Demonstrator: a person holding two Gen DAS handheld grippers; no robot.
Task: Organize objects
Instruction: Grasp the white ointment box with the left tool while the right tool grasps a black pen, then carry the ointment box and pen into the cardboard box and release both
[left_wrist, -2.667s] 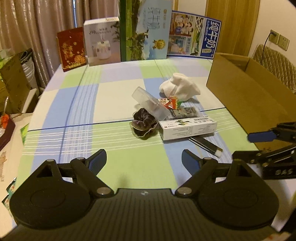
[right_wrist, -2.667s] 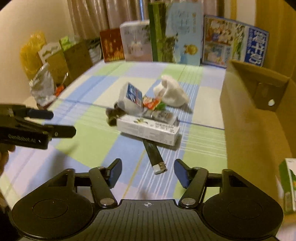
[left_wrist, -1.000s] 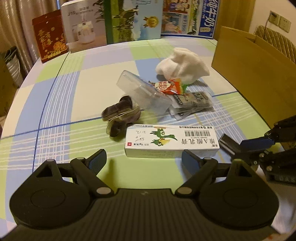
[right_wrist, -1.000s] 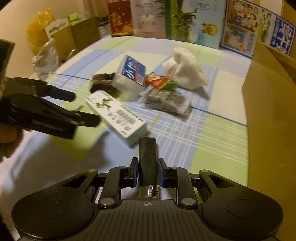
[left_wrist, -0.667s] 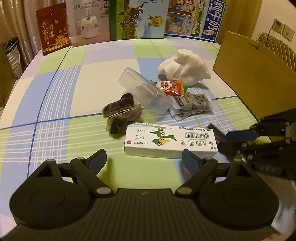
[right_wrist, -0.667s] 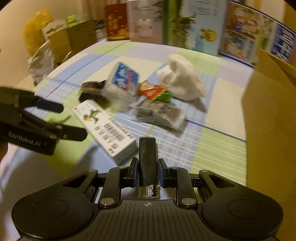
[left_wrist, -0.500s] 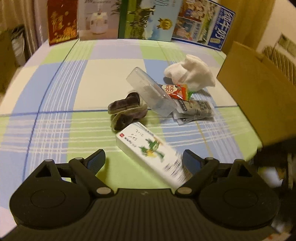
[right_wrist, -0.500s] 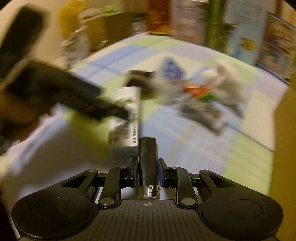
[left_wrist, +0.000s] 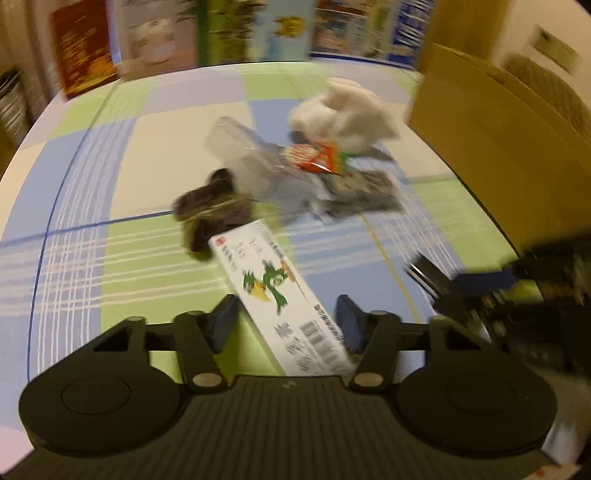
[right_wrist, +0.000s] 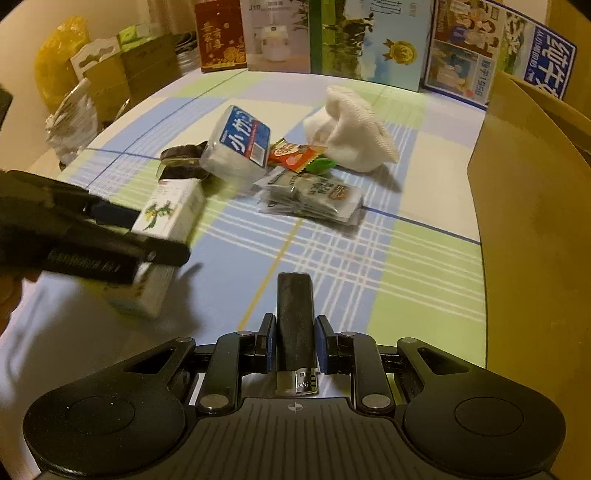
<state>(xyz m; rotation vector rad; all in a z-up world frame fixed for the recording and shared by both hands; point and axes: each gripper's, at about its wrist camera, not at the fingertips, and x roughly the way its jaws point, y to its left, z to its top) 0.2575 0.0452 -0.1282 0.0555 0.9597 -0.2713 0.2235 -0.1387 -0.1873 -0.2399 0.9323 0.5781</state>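
Left gripper (left_wrist: 284, 319) jaws wide, straddling white ointment box (left_wrist: 280, 295) flat on tablecloth (left_wrist: 122, 155); light, crushable cardboard, so pinch across narrow sides, mid-length. Right gripper (right_wrist: 295, 349) clamped on black lighter (right_wrist: 294, 317); rigid, slick.

Home living room, checked tablecloth (right_wrist: 424, 266), curtains (right_wrist: 166, 11), wall socket (left_wrist: 554, 46), padded chair (left_wrist: 546, 88)

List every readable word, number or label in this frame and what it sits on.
"小竹" on the blue label of the tissue pack.
"J10" at the top of the white box at the back.
"195克" on the blue milk carton; its large white characters cannot be read reliably.
Print on the long white box, snack packet, grey sachets, red box and left gripper: too small or blurred.
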